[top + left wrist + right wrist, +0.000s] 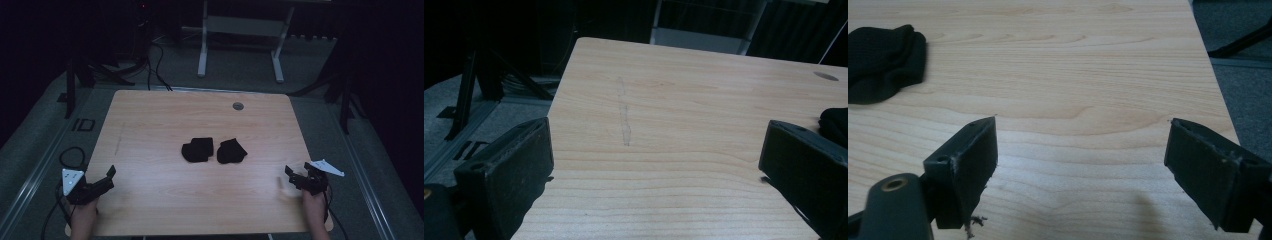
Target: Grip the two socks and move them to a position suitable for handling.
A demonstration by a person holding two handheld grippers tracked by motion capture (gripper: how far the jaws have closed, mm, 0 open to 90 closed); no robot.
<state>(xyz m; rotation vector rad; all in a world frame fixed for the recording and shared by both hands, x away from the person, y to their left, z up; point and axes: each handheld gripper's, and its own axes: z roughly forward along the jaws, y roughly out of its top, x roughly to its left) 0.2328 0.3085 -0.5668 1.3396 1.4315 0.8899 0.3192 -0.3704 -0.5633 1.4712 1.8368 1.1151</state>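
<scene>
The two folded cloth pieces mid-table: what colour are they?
Both cloth pieces are plain black, clearest in the high view.

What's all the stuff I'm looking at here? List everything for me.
black cloth bundles: two, black, side by side near the middle of the table, left one, right one
table: one, light wood, under everything
grommet hole: one, grey, at the table's far edge
white stand: one, white, on the floor beyond the table
cables: several, black, on the floor at far left
floor: grey, around the table
left tongs: one, black, near left corner, open, nothing between them
right tongs: one, black, near right edge, open, nothing between them
hands: two, at the near edge, left, right
</scene>
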